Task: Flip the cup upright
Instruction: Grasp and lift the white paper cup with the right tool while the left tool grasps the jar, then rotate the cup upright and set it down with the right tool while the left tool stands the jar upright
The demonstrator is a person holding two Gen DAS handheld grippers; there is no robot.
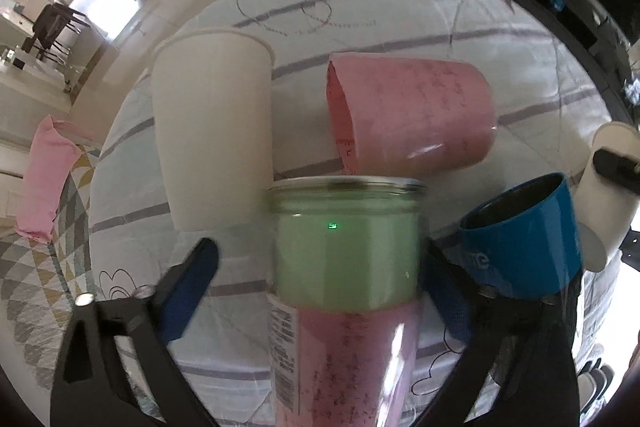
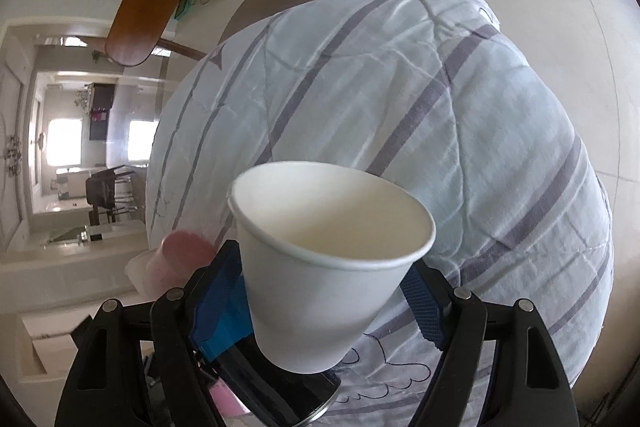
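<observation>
Right claw (image 2: 326,301): blue pads clamped on a white paper cup (image 2: 328,259), one pad on each side of its lower wall; cup tilted, open mouth facing away from the camera and upward, held above the striped cloth (image 2: 460,131) of the counter.

Left claw (image 1: 316,267): fingers spread apart, blue pads (image 1: 188,287) either side of a green glass jar (image 1: 346,243) without touching it; the jar sits on a pink container (image 1: 352,363).

Beyond the jar: a second white cup (image 1: 212,143), wide end uppermost; a pink cup (image 1: 412,115) lying on its side; a blue mug (image 1: 524,239) at right, tilted.
</observation>
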